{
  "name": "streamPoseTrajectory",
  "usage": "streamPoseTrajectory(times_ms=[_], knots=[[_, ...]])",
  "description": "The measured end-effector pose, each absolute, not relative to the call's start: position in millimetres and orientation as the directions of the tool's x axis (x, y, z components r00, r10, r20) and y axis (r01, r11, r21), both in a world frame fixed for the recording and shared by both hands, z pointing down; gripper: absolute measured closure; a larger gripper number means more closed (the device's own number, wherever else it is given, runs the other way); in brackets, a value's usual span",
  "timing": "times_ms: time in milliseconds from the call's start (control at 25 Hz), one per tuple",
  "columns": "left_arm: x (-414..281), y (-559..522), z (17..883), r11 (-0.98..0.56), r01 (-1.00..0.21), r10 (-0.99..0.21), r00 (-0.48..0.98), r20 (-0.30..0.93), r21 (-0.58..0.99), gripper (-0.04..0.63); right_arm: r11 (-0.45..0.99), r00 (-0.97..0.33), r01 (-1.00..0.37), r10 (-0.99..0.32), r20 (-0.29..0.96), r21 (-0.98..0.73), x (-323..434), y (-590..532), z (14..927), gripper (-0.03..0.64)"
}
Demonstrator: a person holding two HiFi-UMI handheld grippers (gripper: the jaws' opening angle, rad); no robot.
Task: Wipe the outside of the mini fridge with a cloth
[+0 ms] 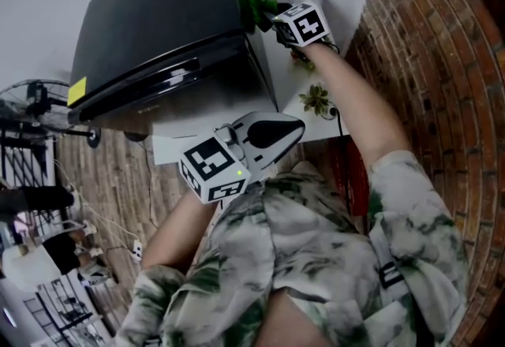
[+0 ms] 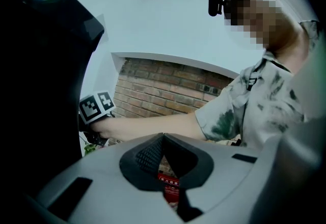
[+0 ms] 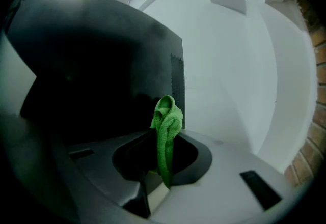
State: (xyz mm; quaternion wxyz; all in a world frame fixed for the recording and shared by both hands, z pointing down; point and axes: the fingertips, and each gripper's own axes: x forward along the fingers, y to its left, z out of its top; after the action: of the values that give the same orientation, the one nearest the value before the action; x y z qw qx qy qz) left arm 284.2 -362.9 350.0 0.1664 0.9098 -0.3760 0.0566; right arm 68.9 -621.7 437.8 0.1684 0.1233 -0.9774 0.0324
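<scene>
**One cloth at the fridge's far right corner**

Right gripper (image 1: 268, 18) is clamping the green cloth (image 1: 254, 6) against the black fridge (image 1: 158, 14), whose right side is lying just left of the cloth, so this gripper is nearer. Left gripper (image 1: 293, 127) is hanging near the body, jaws together, empty.

The right arm (image 1: 355, 101) is stretched out far ahead, with the right gripper (image 1: 267, 16) held up and its jaws squeezed tight on a green cloth (image 3: 165, 131), while the left gripper (image 1: 278, 132) is held low near the body, jaws pressed together.
</scene>
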Motion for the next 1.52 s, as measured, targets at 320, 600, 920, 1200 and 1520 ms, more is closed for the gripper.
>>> streamPoseTrajectory(times_ms=[320,600,920,1200,1520], knots=[[284.7,-362.1,355.0,-0.654,-0.705,-0.667,0.708,0.231,0.275,0.572,0.963,-0.841,-0.261,-0.195,0.504,-0.063,81.2,-604.4,536.3,0.554],[277.2,-356.4,357.1,-0.642,-0.713,-0.674,0.700,0.235,0.283,0.572,0.959,-0.784,-0.266,-0.157,0.601,-0.097,90.9,-583.0,595.4,0.554],[262.8,-343.3,357.5,-0.639,-0.713,-0.678,0.700,0.226,0.290,0.572,0.952,-0.728,-0.287,-0.147,0.670,-0.103,108.9,-571.3,624.5,0.554],[244.9,-321.7,352.7,-0.646,-0.706,-0.680,0.705,0.202,0.291,0.572,0.945,-0.795,-0.321,-0.234,0.560,-0.062,120.7,-570.2,557.3,0.554],[216.2,-283.4,346.9,-0.654,-0.696,-0.682,0.712,0.168,0.296,0.572,0.930,-0.809,-0.367,-0.304,0.503,-0.029,155.8,-542.9,490.0,0.554]])
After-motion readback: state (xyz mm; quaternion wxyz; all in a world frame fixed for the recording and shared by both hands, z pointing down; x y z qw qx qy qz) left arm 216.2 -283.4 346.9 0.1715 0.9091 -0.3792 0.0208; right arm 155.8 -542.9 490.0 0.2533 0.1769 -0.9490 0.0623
